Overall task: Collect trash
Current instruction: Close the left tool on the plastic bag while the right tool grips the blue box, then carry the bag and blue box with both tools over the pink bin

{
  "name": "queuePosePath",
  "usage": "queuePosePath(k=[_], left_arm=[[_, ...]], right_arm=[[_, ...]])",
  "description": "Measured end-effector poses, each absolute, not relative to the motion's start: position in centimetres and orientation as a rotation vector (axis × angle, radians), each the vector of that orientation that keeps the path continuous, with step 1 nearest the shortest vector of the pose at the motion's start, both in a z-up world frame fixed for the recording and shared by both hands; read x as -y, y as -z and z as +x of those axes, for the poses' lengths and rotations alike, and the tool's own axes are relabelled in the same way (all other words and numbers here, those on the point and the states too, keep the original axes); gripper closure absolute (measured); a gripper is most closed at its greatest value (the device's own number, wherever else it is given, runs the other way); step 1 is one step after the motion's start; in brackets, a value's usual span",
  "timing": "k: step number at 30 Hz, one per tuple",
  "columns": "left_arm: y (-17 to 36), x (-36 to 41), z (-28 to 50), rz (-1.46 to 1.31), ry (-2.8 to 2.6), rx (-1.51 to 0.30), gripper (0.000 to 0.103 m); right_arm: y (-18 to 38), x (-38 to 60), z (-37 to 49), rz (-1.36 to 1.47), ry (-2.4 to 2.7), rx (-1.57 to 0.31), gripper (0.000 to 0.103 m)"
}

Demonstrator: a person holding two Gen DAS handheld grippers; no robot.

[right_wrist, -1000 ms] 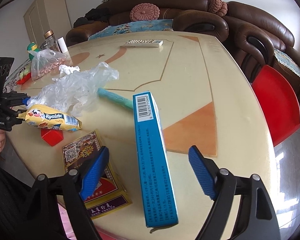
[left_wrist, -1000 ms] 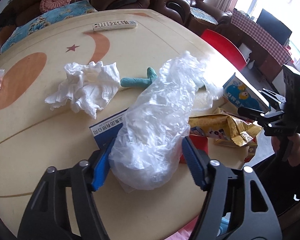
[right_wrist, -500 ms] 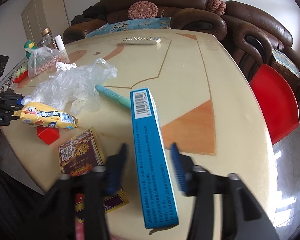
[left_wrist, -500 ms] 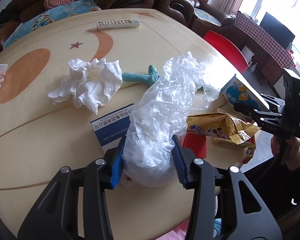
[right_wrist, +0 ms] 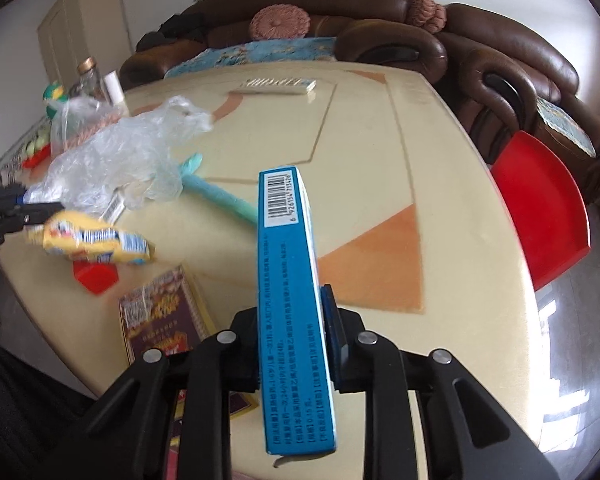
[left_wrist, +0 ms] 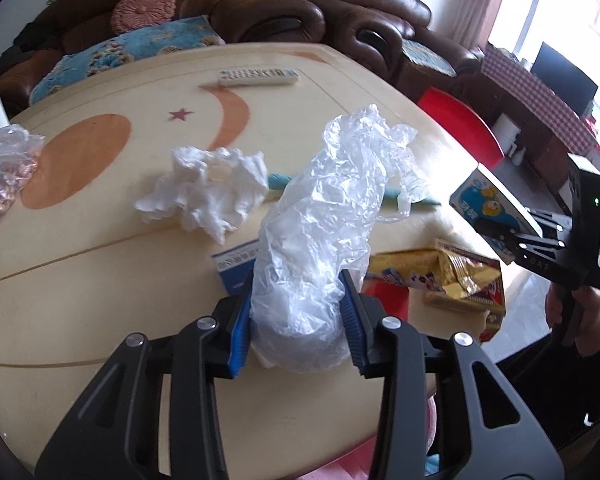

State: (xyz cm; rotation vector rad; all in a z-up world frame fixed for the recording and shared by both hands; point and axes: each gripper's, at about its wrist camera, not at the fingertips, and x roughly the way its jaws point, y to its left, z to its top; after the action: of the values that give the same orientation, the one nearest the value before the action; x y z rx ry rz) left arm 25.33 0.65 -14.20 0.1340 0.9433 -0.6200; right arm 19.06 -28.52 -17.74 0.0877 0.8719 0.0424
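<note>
Plastic bag [left_wrist: 320, 232] within left gripper [left_wrist: 296, 328]

The desk [left_wrist: 100, 280] has a smooth, glossy cream top with inlaid orange shapes, and on it lie a thin, crinkled, translucent plastic bag [left_wrist: 324, 216], a wad of soft, matt white tissue paper [left_wrist: 208, 196] and a shiny yellow foil wrapper [left_wrist: 432, 276]. The blue carton [right_wrist: 292, 300] is smooth printed cardboard with a slight sheen. Each gripper, left [left_wrist: 296, 332] and right [right_wrist: 290, 344], is matt black plastic with silvery metal screw heads and ribbed blue pads [left_wrist: 238, 328], and behind the desk stands a sofa [right_wrist: 500, 52] of glossy brown leather.
</note>
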Motion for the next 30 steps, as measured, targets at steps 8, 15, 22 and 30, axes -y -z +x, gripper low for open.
queuePosePath(k=[8,15,22,30], left_arm=[[11.6,-2.3,24.4,0.098,0.548,-0.863,0.064],[10.2,-2.7,22.9,0.104,0.499,-0.834,0.064],[8.5,-3.7,20.0,0.041,0.472,-0.806,0.064],[6.0,-4.8,15.4,0.018,0.441,-0.756,0.064]], right_arm=[[15.6,27.3,18.9,0.079,-0.035,-0.831,0.080],[13.0,25.4,17.8,0.029,-0.018,-0.803,0.080],[9.9,24.4,16.1,0.056,-0.023,-0.780,0.080],[5.7,23.3,12.5,0.058,-0.029,-0.715,0.080]])
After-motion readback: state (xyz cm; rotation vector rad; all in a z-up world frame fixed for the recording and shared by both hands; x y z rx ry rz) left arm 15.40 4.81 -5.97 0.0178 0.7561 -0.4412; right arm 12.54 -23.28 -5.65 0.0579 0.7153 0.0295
